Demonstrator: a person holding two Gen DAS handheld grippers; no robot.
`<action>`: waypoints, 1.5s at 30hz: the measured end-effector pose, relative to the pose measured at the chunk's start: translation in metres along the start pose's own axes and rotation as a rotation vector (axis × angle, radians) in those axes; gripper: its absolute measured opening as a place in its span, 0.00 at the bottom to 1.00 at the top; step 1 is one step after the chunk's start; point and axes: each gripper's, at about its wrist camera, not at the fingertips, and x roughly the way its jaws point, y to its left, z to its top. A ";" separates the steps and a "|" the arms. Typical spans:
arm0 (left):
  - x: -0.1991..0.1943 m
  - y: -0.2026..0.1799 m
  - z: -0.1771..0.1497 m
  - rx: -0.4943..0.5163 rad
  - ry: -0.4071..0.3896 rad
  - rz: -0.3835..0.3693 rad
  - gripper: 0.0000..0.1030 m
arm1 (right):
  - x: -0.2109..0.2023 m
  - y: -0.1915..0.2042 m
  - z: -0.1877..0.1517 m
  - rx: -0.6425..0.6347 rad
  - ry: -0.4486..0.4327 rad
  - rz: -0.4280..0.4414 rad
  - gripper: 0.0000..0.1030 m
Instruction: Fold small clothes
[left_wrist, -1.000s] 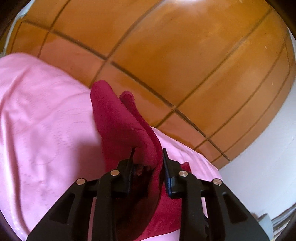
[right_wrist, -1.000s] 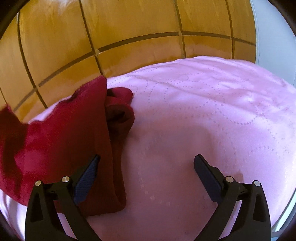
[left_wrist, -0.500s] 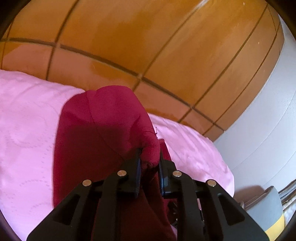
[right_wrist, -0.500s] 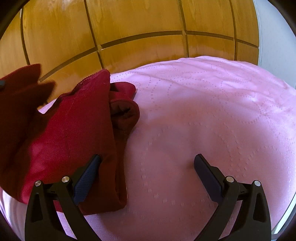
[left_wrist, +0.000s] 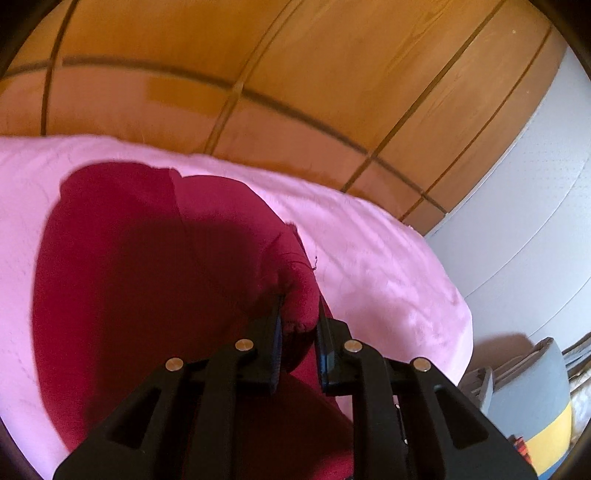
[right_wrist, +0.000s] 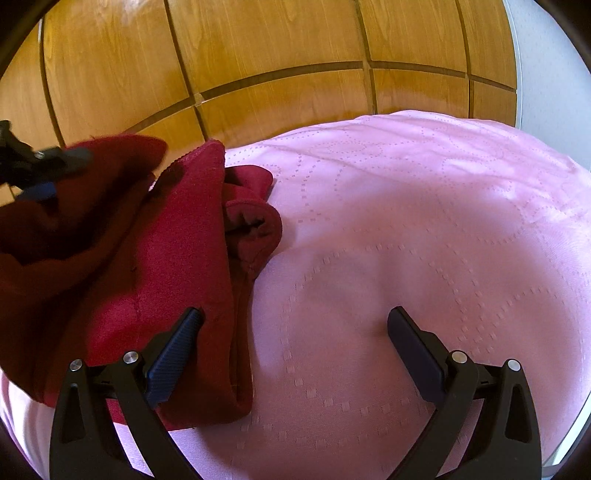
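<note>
A dark red garment (left_wrist: 147, 266) lies on a pink bedspread (left_wrist: 369, 258). My left gripper (left_wrist: 300, 314) is shut on a bunched edge of the red garment and holds it up over the rest of the cloth. In the right wrist view the red garment (right_wrist: 177, 258) lies at the left, with a rolled cuff (right_wrist: 255, 225) at its right side. My right gripper (right_wrist: 295, 321) is open and empty, low over the pink bedspread (right_wrist: 424, 240), its left finger (right_wrist: 177, 343) over the garment's edge. The left gripper (right_wrist: 40, 162) shows blurred at the far left.
A wooden panelled headboard (right_wrist: 277, 66) rises behind the bed. A white wall (left_wrist: 517, 240) stands to the right, with a grey and yellow object (left_wrist: 535, 406) on the floor beside the bed's edge.
My left gripper has carried the pinched edge of the red garment rightward across the rest of the cloth, which now spreads wider beneath it. My right gripper has stayed open and still.
</note>
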 end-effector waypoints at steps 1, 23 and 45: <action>0.004 -0.004 -0.002 0.005 0.011 -0.012 0.13 | 0.000 0.000 0.000 0.000 0.000 0.000 0.97; -0.108 0.035 -0.079 0.129 -0.300 0.217 0.94 | 0.001 0.001 0.002 0.003 0.026 0.002 0.97; -0.098 0.143 -0.105 -0.141 -0.150 0.257 0.94 | 0.030 0.049 0.015 0.449 0.353 0.732 0.89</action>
